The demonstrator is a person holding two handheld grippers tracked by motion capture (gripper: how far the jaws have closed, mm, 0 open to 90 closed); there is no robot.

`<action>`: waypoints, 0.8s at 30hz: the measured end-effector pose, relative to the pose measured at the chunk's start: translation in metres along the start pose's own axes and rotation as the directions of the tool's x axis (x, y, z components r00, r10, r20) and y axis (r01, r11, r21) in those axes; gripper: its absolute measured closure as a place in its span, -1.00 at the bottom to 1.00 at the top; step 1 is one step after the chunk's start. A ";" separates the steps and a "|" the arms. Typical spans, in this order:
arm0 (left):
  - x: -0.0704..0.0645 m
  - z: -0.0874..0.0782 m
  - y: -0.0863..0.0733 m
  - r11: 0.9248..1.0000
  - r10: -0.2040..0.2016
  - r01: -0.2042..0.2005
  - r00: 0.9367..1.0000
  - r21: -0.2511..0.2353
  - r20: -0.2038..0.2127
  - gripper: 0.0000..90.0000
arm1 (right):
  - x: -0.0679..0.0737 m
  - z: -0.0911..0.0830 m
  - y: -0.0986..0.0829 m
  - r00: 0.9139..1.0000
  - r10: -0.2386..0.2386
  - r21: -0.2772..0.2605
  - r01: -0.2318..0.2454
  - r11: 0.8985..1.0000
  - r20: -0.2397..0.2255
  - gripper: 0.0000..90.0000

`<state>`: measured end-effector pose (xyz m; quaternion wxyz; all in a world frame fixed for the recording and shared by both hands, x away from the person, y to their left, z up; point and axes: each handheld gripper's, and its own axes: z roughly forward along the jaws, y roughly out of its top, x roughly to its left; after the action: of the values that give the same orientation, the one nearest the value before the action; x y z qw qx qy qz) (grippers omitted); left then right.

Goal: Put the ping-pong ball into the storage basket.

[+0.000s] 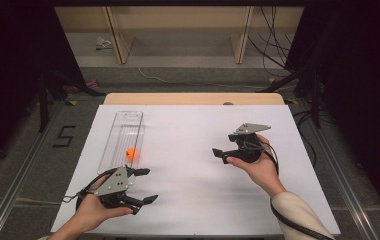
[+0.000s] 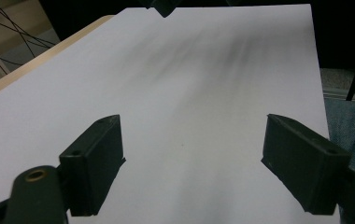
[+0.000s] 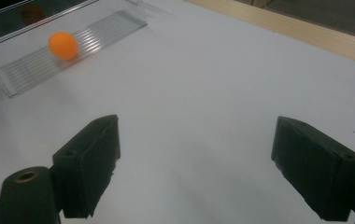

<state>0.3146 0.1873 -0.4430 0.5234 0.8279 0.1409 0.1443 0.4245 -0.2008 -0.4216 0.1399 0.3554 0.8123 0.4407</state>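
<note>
A small orange ball (image 1: pixel 132 153) lies in a long clear plastic tray (image 1: pixel 127 122) on the left of the white table top (image 1: pixel 193 200). My left gripper (image 1: pixel 149 185) is held just in front of the tray's near end, open and empty, jaws pointing right. In the left gripper view the left gripper (image 2: pixel 192 135) faces bare white surface. My right gripper (image 1: pixel 223 148) hovers right of centre, open and empty, jaws pointing left toward the tray. In the right gripper view the right gripper (image 3: pixel 196 135) stands wide, with the ball (image 3: pixel 63 45) resting on the ribbed tray (image 3: pixel 110 28) far off at upper left.
A wooden strip (image 1: pixel 193 98) borders the table's far edge. Beyond it are grey floor, wooden shelf legs (image 1: pixel 240 35) and loose cables (image 1: pixel 273 45). Dark curtains flank both sides. The tip of the other gripper (image 2: pixel 164 7) shows at the top of the left gripper view.
</note>
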 end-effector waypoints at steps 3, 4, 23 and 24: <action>0.000 0.000 0.000 1.000 -0.001 0.001 1.000 -0.001 -0.002 -0.56 | -0.001 -0.005 -0.004 1.000 0.005 -0.003 -0.005 1.000 0.003 -0.63; 0.000 0.000 0.000 1.000 -0.001 0.001 1.000 -0.001 -0.002 -0.56 | -0.001 -0.007 -0.005 1.000 0.006 -0.001 -0.006 1.000 0.005 -0.63; 0.000 -0.001 0.000 1.000 0.000 0.000 1.000 -0.002 -0.003 -0.56 | -0.004 -0.030 -0.023 0.999 0.029 -0.006 -0.029 1.000 0.024 -0.63; 0.000 -0.001 0.000 1.000 -0.001 0.001 1.000 -0.001 -0.004 -0.56 | -0.004 -0.030 -0.024 0.999 0.028 -0.008 -0.028 1.000 0.024 -0.63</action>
<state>0.3146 0.1878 -0.4427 0.5238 0.8271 0.1423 0.1459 0.4003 -0.2309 -0.4246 0.1448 0.3714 0.8040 0.4412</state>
